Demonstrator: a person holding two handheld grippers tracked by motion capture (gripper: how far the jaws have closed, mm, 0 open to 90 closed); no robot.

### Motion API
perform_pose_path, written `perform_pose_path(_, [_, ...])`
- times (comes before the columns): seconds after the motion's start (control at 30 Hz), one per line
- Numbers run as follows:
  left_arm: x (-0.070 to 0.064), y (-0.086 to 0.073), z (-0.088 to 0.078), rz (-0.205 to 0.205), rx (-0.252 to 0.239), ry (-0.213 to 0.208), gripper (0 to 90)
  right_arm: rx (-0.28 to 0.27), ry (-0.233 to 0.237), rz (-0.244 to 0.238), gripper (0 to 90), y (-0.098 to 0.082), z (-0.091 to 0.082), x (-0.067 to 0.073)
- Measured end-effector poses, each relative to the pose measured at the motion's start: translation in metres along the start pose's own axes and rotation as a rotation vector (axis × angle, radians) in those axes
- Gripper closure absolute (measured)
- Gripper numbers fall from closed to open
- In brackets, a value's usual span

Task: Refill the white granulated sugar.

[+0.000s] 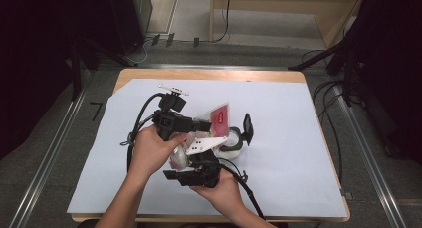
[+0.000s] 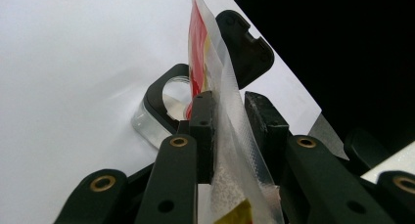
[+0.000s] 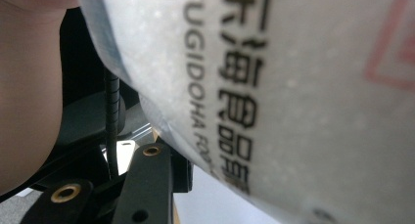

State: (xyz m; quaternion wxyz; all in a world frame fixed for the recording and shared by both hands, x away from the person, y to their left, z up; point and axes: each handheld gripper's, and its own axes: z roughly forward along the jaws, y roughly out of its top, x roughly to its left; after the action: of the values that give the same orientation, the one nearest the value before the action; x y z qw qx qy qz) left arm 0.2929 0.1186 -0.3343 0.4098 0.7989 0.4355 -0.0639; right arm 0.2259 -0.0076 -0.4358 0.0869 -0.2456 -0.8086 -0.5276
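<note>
Clear plastic with red print, the pouch (image 1: pixel 219 117) stands mid-table over the white sheet (image 1: pixel 298 153), just left of a glass jar (image 1: pixel 233 144) with a black hinged lid (image 1: pixel 247 128). The left gripper (image 2: pixel 230 111) straddles its sealed edge, jaws narrow, one pad touching. The right gripper (image 1: pixel 191 161) meets the pouch's near end; its jaws cannot be told, probably clamped.

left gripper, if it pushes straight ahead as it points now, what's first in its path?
Past the bag already between its jaws, the left gripper would probably first meet the clear container with the open black lid, though depth is hard to judge.
</note>
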Motion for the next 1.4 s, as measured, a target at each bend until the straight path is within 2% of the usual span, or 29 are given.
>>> perform_pose_path(0.43, [0.0002, -0.0004, -0.0004, -0.002, 0.004, -0.002, 74.3, 0.001, 0.001, 0.005, 62.6, 0.0003, -0.0005, -0.0009])
perform_pose_path(0.77, [0.0008, -0.0007, 0.0000, -0.004, 0.014, 0.000, 76.9, 0.008, -0.003, 0.009, 62.5, 0.0002, -0.0001, -0.0004])
perform_pose_path(0.93, [-0.0005, -0.0002, -0.0010, 0.000, 0.010, 0.001, 76.2, 0.003, 0.009, 0.015, 62.5, 0.0009, -0.0011, -0.0001])
perform_pose_path(1.4, [-0.0013, -0.0001, 0.0007, 0.000, 0.014, 0.019, 77.3, 0.013, 0.004, 0.004, 61.9, 0.0004, -0.0002, -0.0013])
